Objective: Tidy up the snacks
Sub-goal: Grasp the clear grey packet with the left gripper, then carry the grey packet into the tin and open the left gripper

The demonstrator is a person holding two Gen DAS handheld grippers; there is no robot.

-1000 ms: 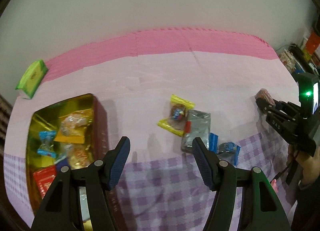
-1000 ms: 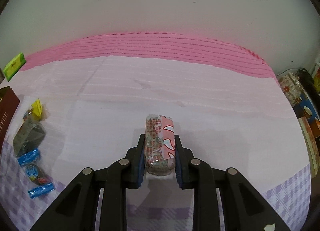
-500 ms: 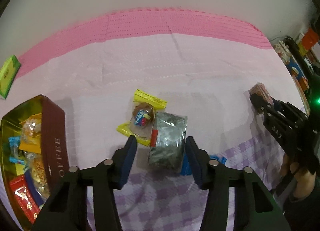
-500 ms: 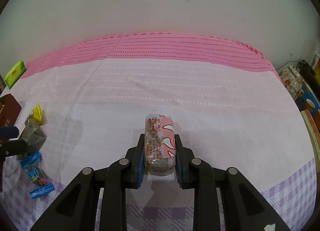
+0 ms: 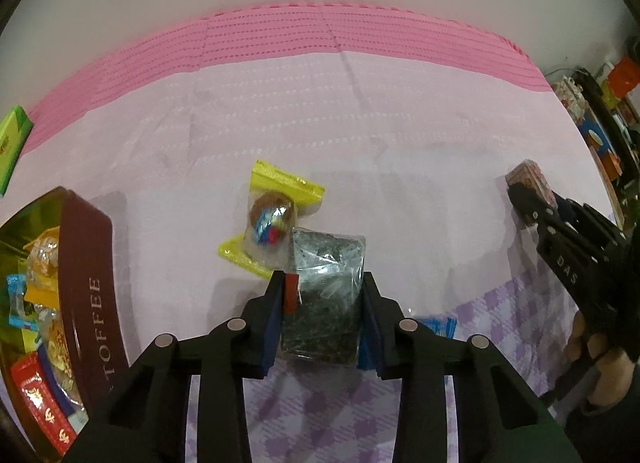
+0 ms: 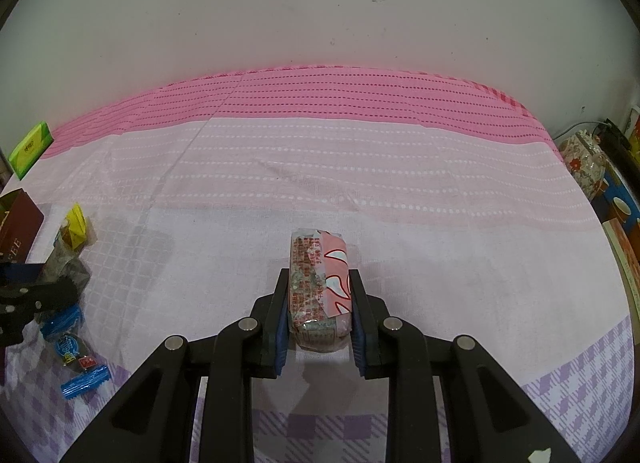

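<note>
A cloth [image 6: 360, 191], pink at the back, pale in the middle and purple-checked at the near edge, covers the counter against a white wall.

At the left edge of the left wrist view sits a gold tin [image 5: 86, 303] with a brown wall lettered "TOFFEE", holding several wrapped snacks.

The left gripper [image 5: 322, 299] points steeply down at the cloth. Its jaws are closing around a clear packet of dark leafy stuff [image 5: 326, 295], and the pads sit against the packet's two sides. A small red tag [image 5: 291, 295] on the packet lies by the left pad.

The right gripper [image 6: 320, 303] is on the right side of the cloth, its jaws pinching a pink-and-white wrapped bar [image 6: 320, 287] that lies lengthwise between them.

A yellow-edged packet with a round brown sweet [image 5: 270, 221] touches the dark packet's far left corner. A blue-wrapped candy [image 5: 438, 325] lies just right of the left gripper's jaws, partly hidden.

A green box [image 5: 12, 143] rests well apart at the far left of the cloth.
</note>
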